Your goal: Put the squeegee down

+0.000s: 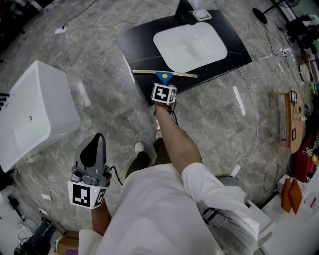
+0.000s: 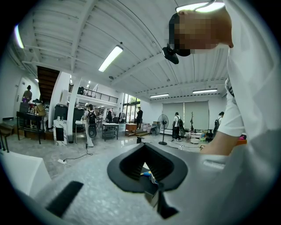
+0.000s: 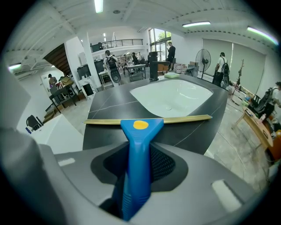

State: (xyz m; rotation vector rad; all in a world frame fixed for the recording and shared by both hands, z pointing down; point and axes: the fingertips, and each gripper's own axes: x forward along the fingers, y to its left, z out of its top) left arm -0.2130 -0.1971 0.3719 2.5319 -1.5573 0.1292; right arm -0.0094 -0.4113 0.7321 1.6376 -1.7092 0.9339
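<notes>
The squeegee has a blue handle and a long pale yellow blade. My right gripper is shut on the handle, which runs straight out between the jaws. The blade lies crosswise over the near edge of the black countertop, in front of the white sink. Whether the blade touches the surface I cannot tell. My left gripper hangs low at the person's left side, far from the counter. Its black jaws meet at the tip with nothing in them.
A large white basin sits on the floor at the left. A small white-and-green thing rests at the counter's back edge. Cables trail over the marble floor at right, near a wooden stool. Several people stand far off in the hall.
</notes>
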